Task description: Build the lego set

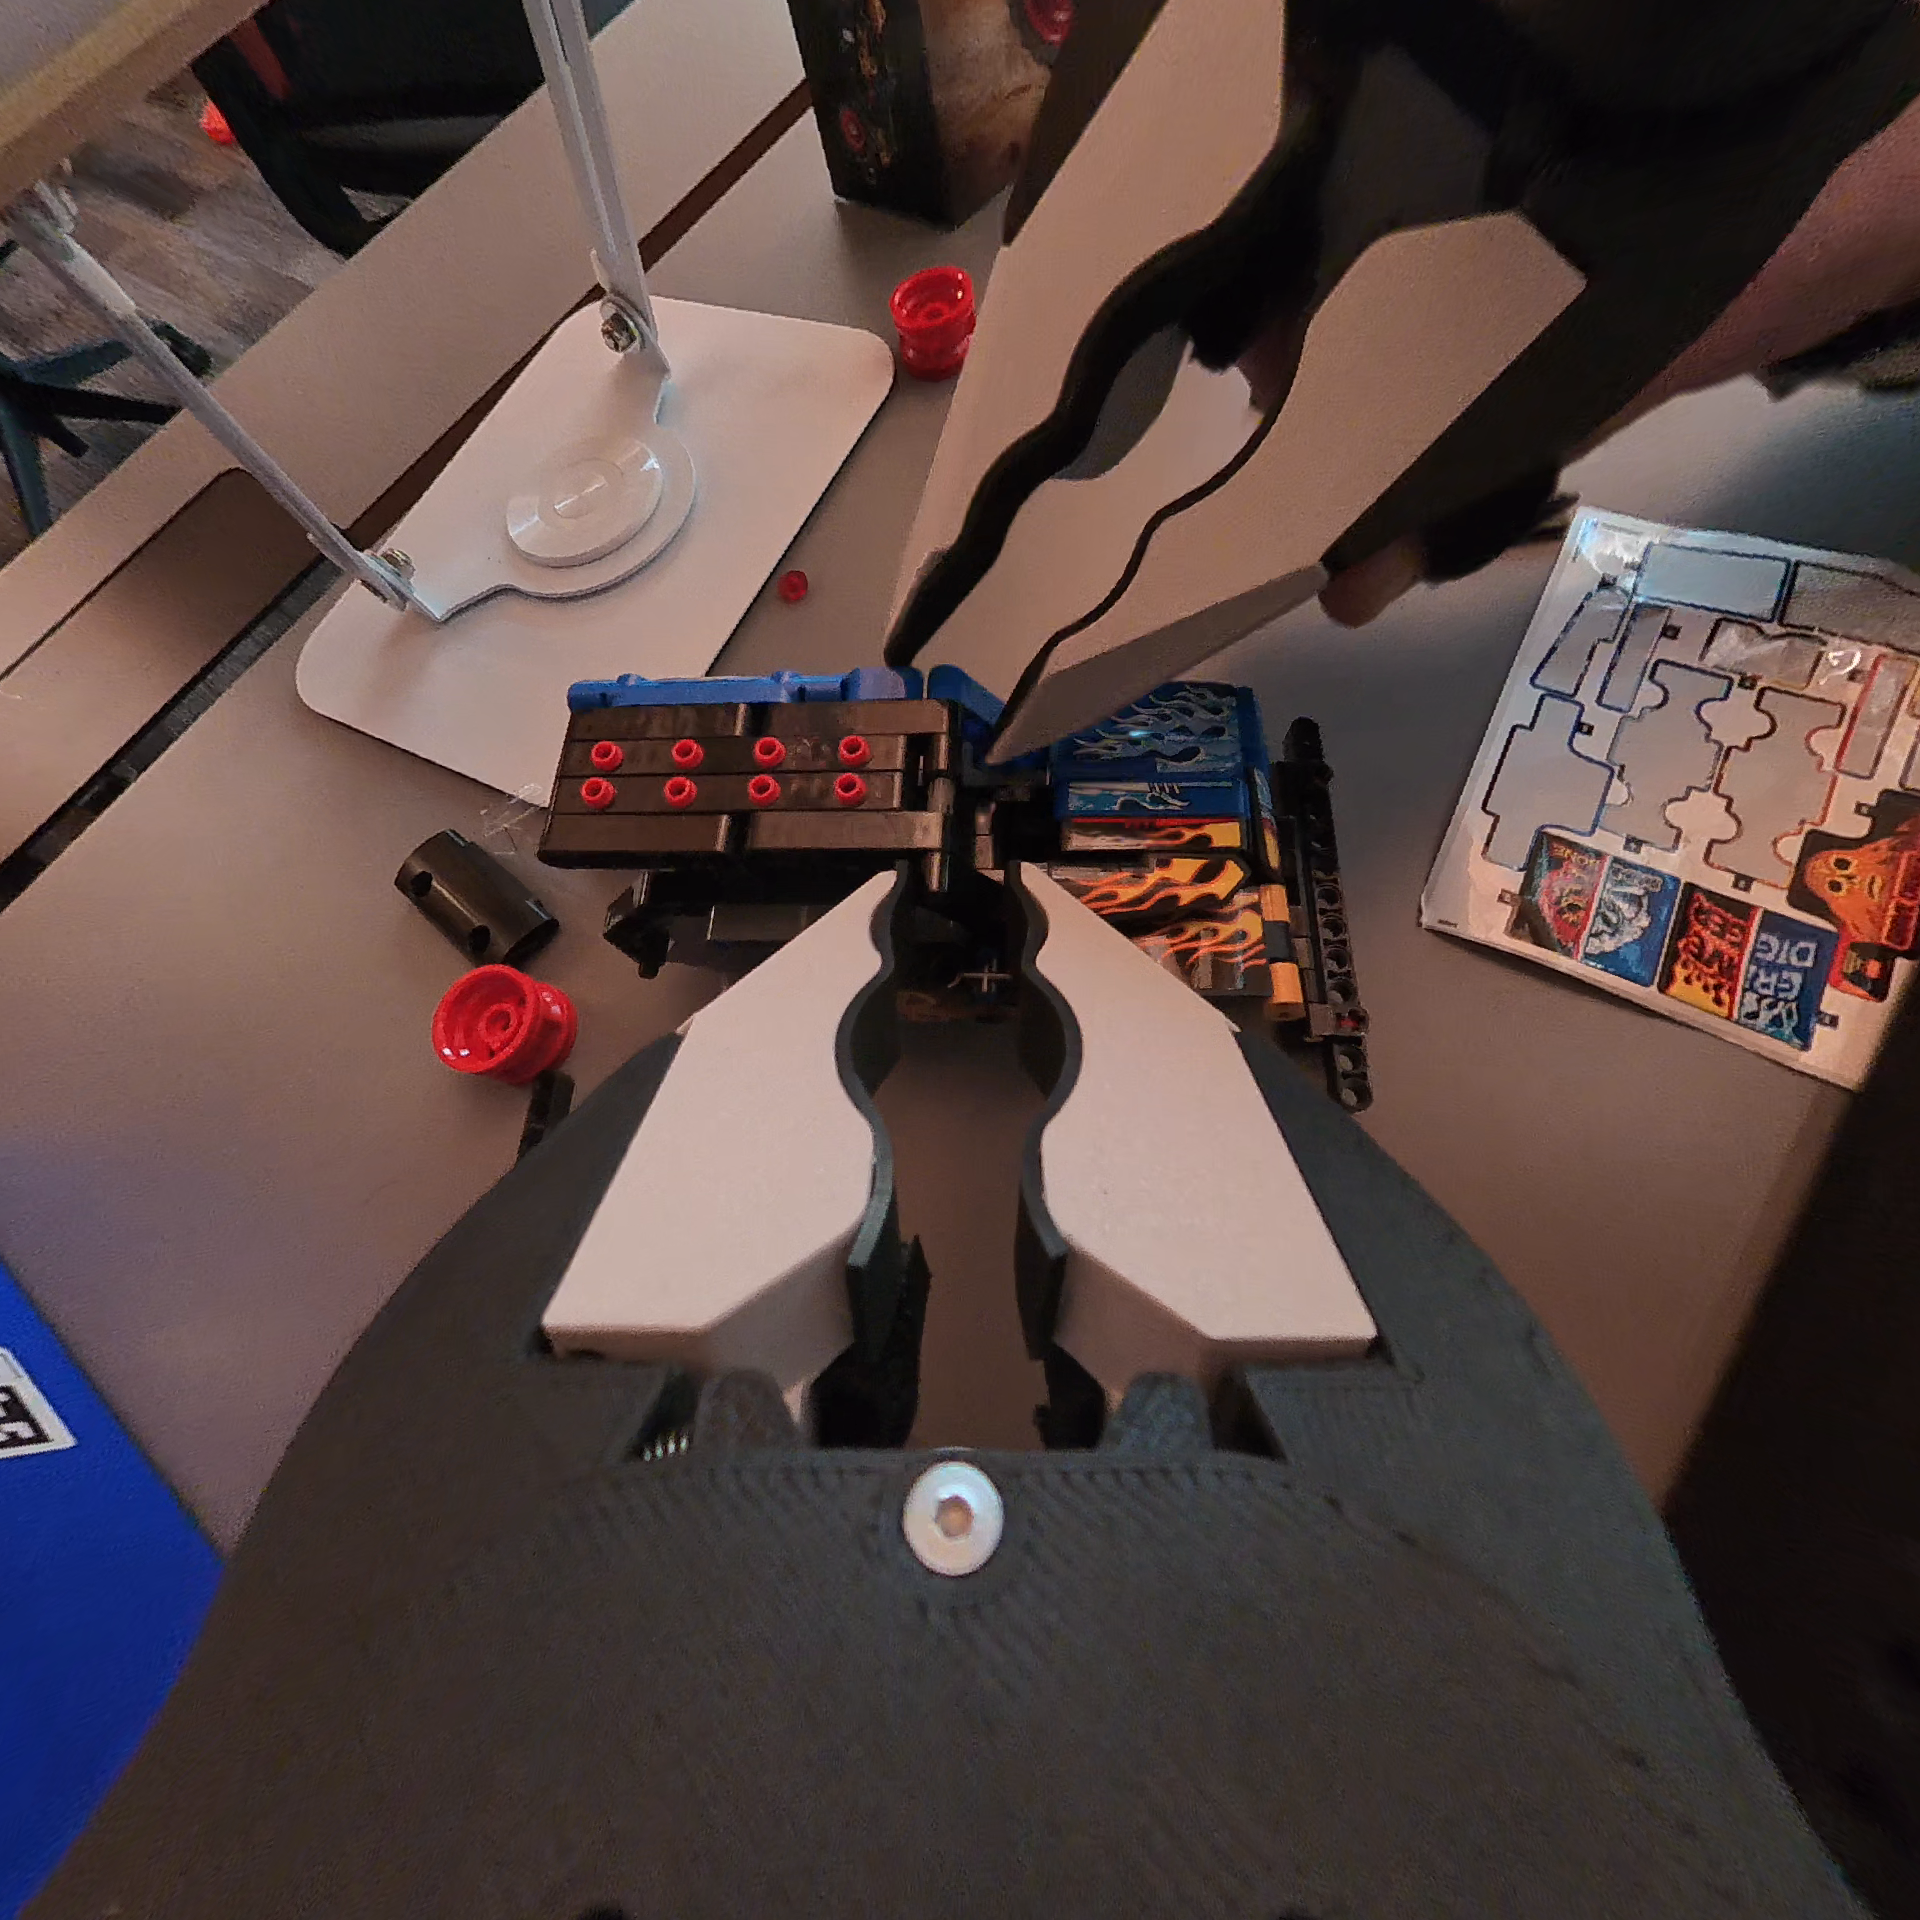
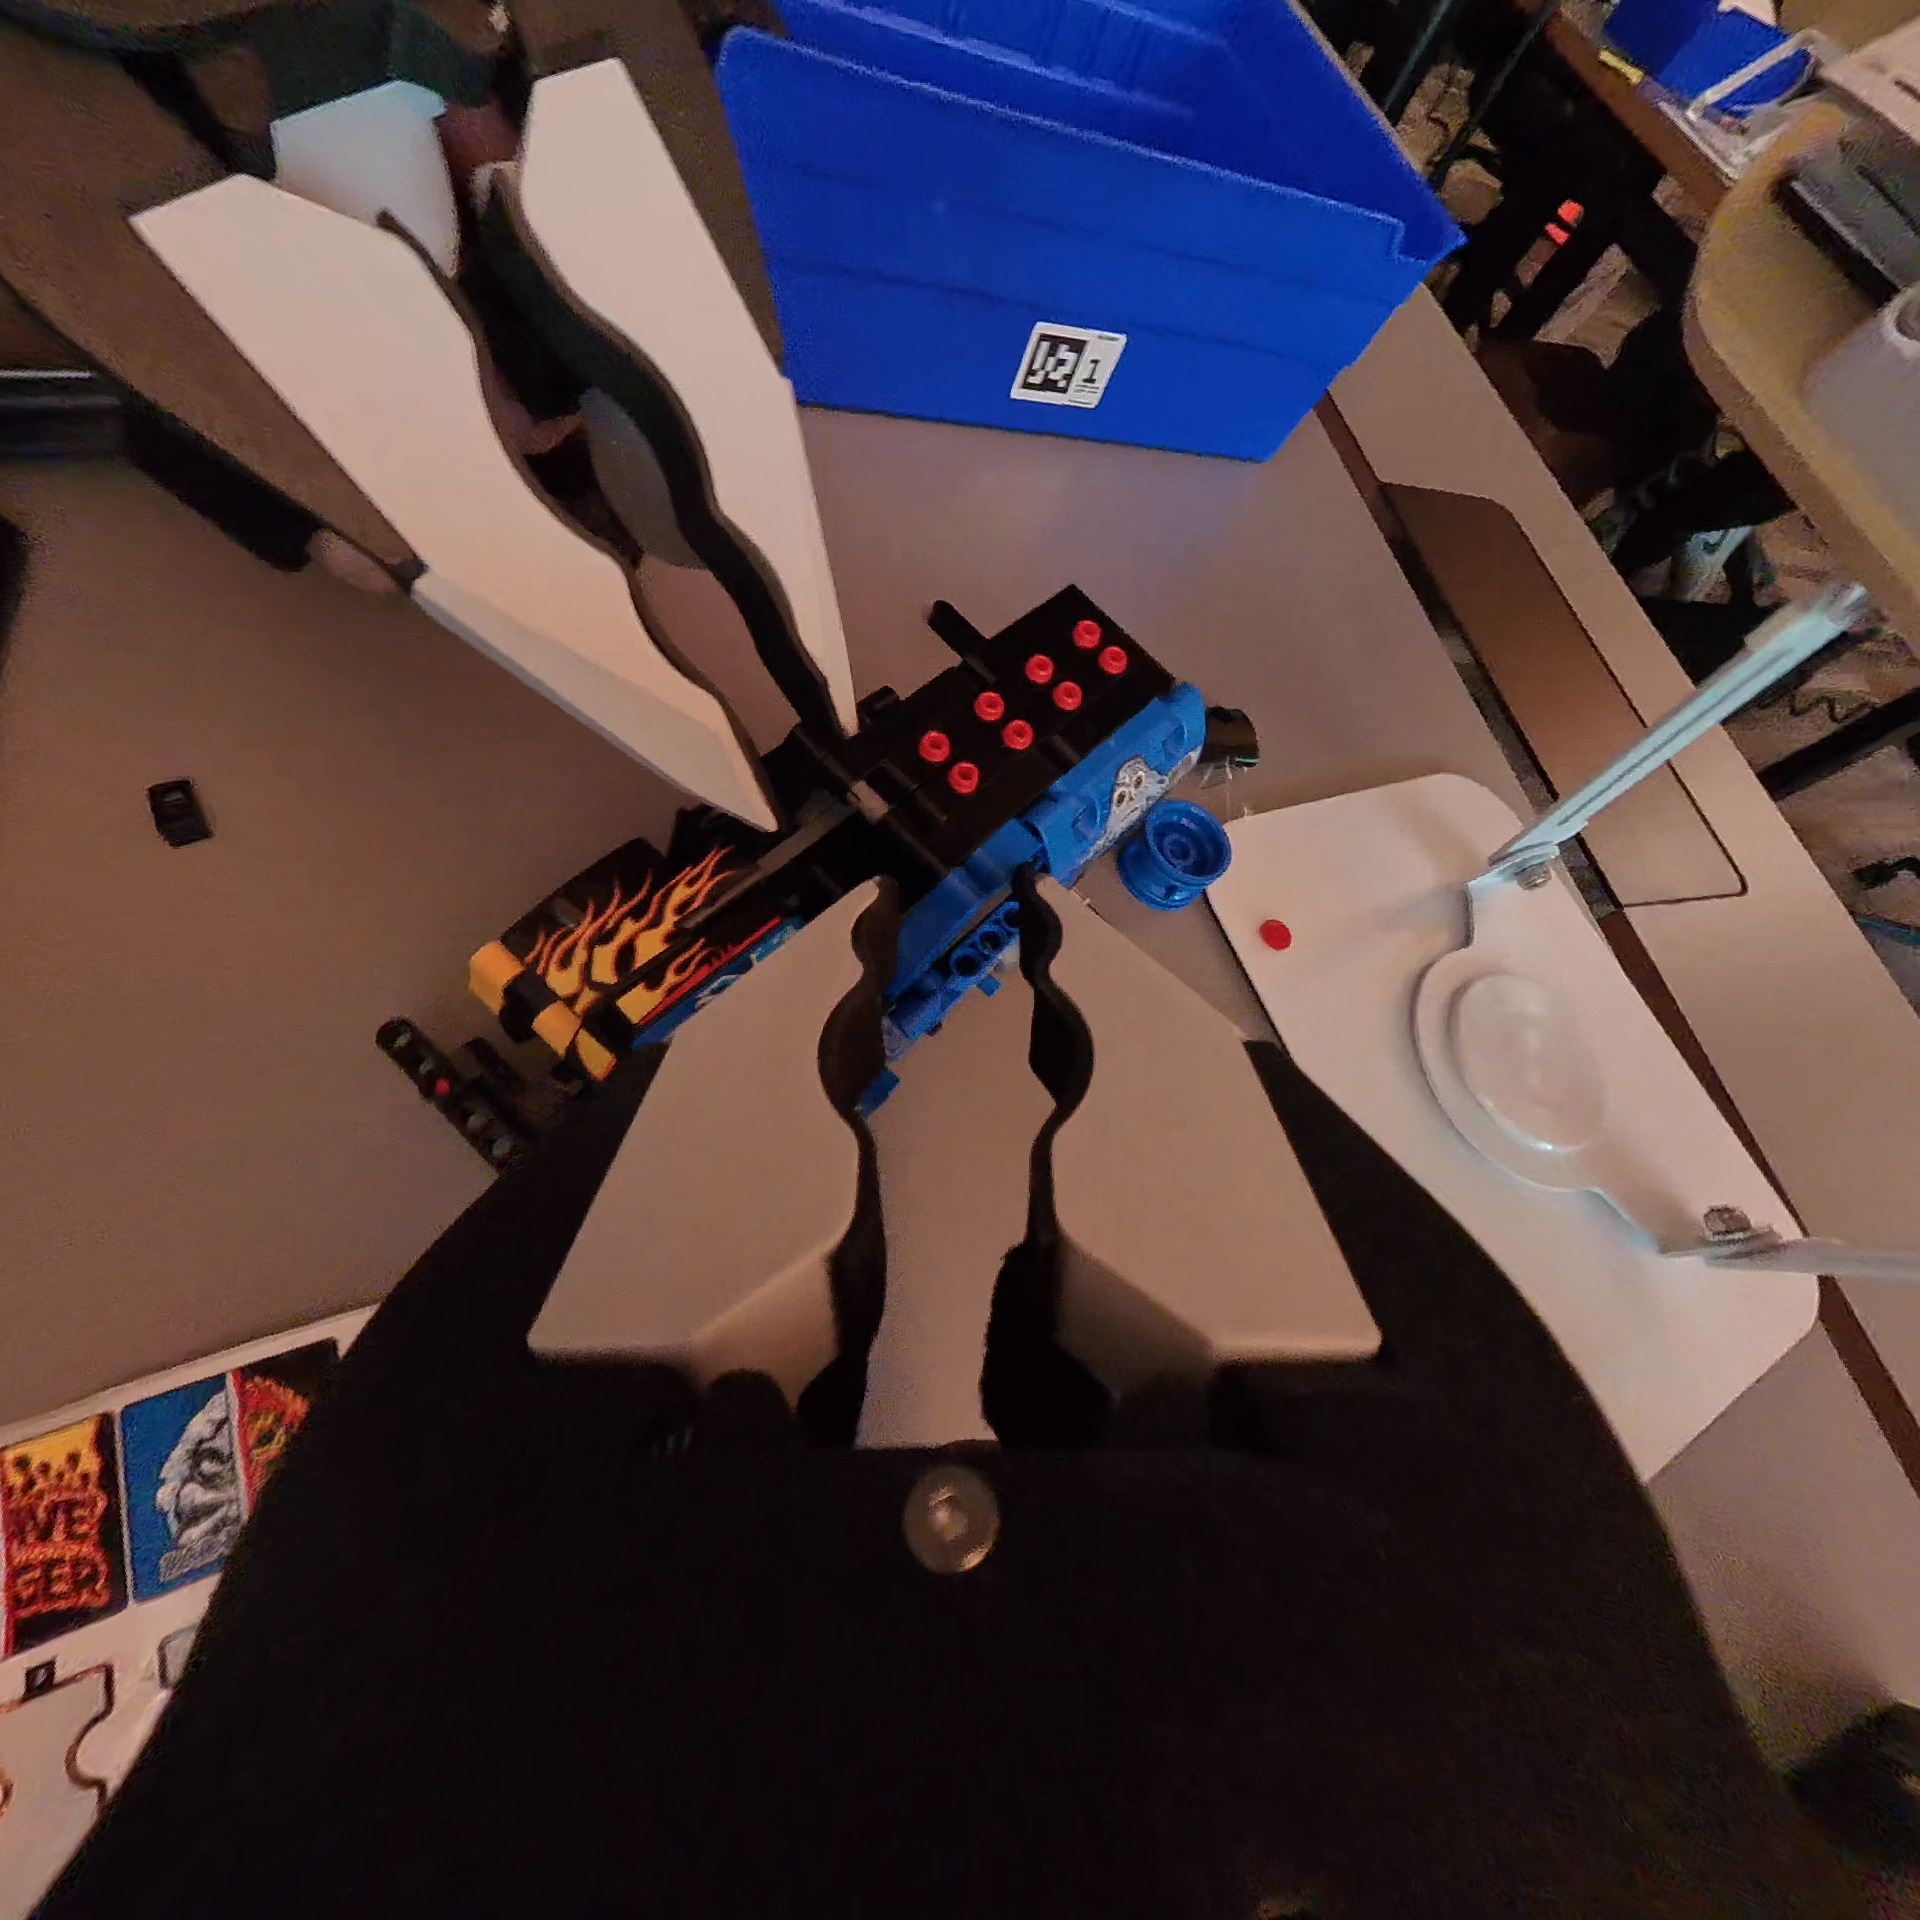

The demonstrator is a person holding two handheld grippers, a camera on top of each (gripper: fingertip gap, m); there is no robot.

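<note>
A partly built lego vehicle (image 1: 904, 800), black with blue side panels, flame-patterned stickers and two rows of red studs on top, lies on the grey-beige table (image 1: 260, 935) at the centre of both views.

In the left wrist view, the left gripper (image 1: 956, 883), white-fingered with a black printed body, reaches up from the bottom of the frame. Its fingers stand a little apart, with their tips at the near edge of the model's black middle section; whether they actually clamp it cannot be told. The right gripper (image 1: 940, 707) comes down from the upper right, its tips drawn close together at the model's far blue edge.

In the right wrist view, the right gripper (image 2: 951, 894) has its fingers on either side of the blue side panel, narrowly spread; a firm pinch cannot be confirmed. The left gripper (image 2: 810, 790) enters from the upper left, tips on the black section.

Left of the model in the left wrist view lie a red plastic wheel hub (image 1: 504, 1023), a black cylindrical connector (image 1: 473, 906), a second red hub (image 1: 932, 317) higher up, and a white flat lamp base (image 1: 582, 520). A partly used sticker sheet (image 1: 1683, 779) lies at right. In the right wrist view a blue wheel hub (image 2: 1179, 852) sits just beside the model, and a blue plastic bin (image 2: 1060, 229) fills the top centre.
</note>
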